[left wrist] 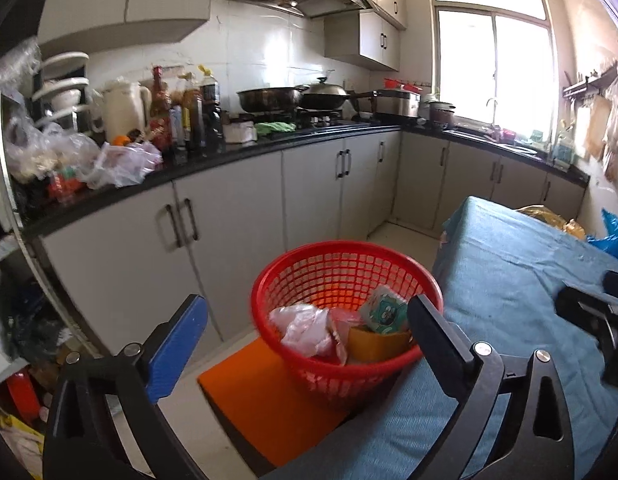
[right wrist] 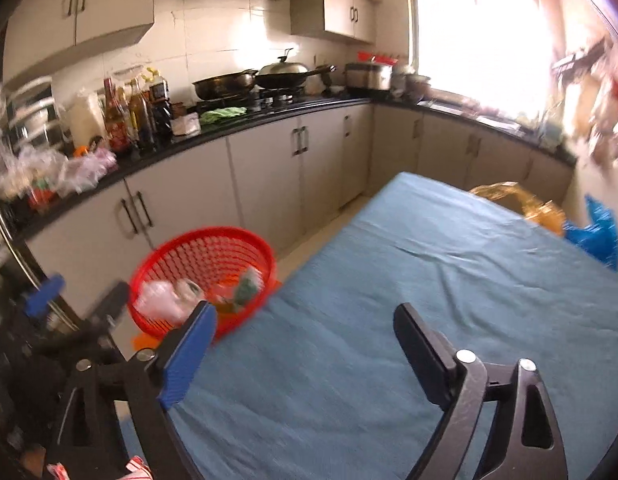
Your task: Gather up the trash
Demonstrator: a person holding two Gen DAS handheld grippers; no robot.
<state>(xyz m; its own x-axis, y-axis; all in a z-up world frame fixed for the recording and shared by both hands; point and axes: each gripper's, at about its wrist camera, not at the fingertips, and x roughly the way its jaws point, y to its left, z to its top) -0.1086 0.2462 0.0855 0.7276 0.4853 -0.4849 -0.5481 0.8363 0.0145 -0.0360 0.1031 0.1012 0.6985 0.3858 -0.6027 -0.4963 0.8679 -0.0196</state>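
A red mesh basket [left wrist: 293, 264] stands on an orange mat [left wrist: 261, 392] on the floor beside the blue-covered table [left wrist: 509, 280]. It holds trash: a clear plastic bag [left wrist: 305, 328], a green-printed packet [left wrist: 385, 308] and a yellow carton [left wrist: 377, 344]. My left gripper [left wrist: 309, 324] is open and empty, just above and in front of the basket. My right gripper [right wrist: 305, 332] is open and empty above the table [right wrist: 429, 300]. The basket [right wrist: 169, 256] shows at the left in the right wrist view, with the left gripper [right wrist: 81, 292] beside it.
A black counter [left wrist: 245, 152] with grey cabinets runs along the wall, crowded with bottles, plastic bags [left wrist: 121, 164] and pans. A yellow bag [right wrist: 521, 200] and a blue bag [right wrist: 597, 232] lie at the table's far edge. A cluttered shelf stands at the left.
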